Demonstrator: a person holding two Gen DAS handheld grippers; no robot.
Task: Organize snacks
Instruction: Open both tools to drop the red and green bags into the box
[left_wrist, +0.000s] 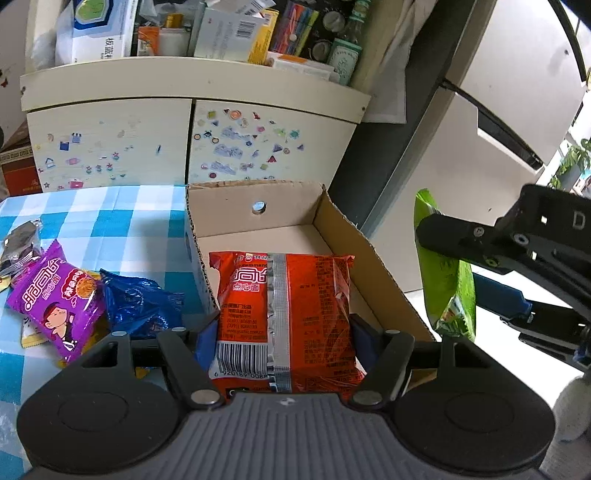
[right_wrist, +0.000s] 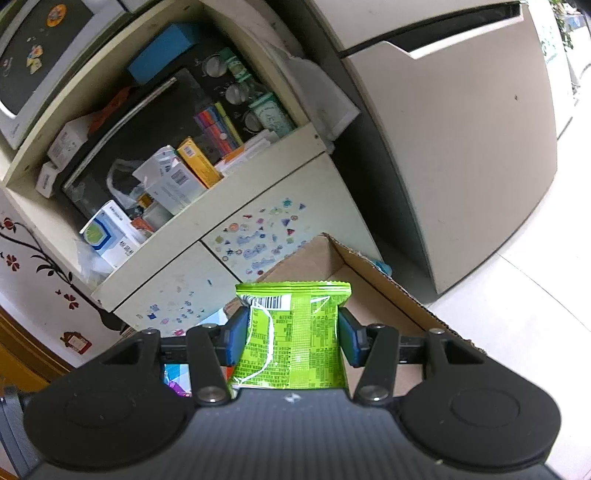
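Note:
My left gripper (left_wrist: 284, 332) is shut on a red snack packet (left_wrist: 284, 295) and holds it over the open cardboard box (left_wrist: 369, 251). My right gripper (right_wrist: 293, 332) is shut on a green snack packet (right_wrist: 295, 332); in the left wrist view it hangs to the right of the box with the green packet (left_wrist: 447, 280) in it. A purple packet (left_wrist: 55, 295) and a blue packet (left_wrist: 140, 302) lie on the blue checked tablecloth (left_wrist: 110, 221), left of the box.
A cream cabinet with stickers (left_wrist: 184, 147) stands behind the table, its shelf (left_wrist: 192, 81) crowded with boxes and bottles. A silver wrapper (left_wrist: 20, 243) lies at the table's left edge. A beige cabinet (right_wrist: 461, 147) and pale floor are to the right.

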